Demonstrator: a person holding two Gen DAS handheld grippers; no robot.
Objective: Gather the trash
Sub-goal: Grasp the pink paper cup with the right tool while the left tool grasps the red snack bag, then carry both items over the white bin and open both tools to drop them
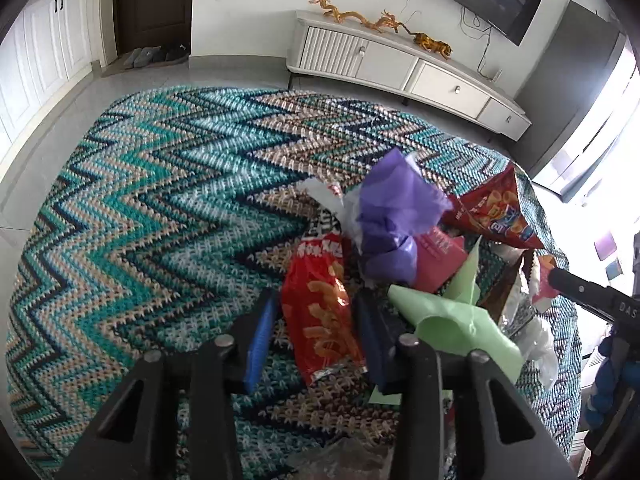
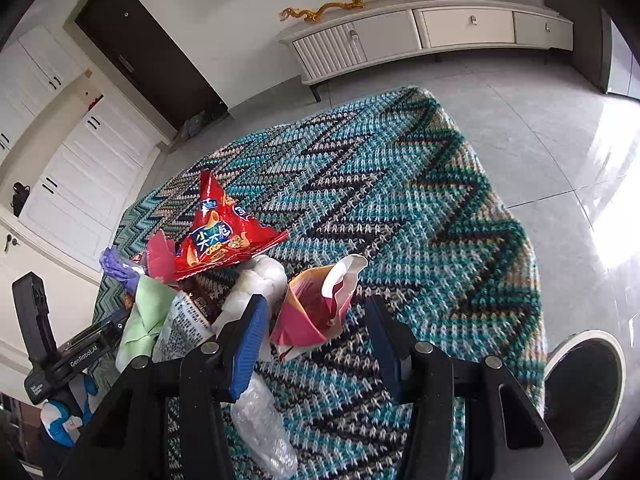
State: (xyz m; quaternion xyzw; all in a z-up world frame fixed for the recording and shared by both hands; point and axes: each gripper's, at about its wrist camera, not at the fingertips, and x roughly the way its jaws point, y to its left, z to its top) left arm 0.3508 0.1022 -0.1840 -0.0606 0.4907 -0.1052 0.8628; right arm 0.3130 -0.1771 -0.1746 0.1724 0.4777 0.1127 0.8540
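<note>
Left gripper (image 1: 314, 320): jaws apart, straddling a red snack bag (image 1: 320, 312) lying flat on the zigzag rug (image 1: 160, 200); whether the pads touch the bag I cannot tell. Purple bag (image 1: 394, 216) and green paper (image 1: 452, 316) lie just beyond and beside. Right gripper (image 2: 316, 336): jaws apart around a crumpled pink wrapper (image 2: 316, 308), not pressing. Round bin (image 2: 584, 396) stands off the rug's edge.
</note>
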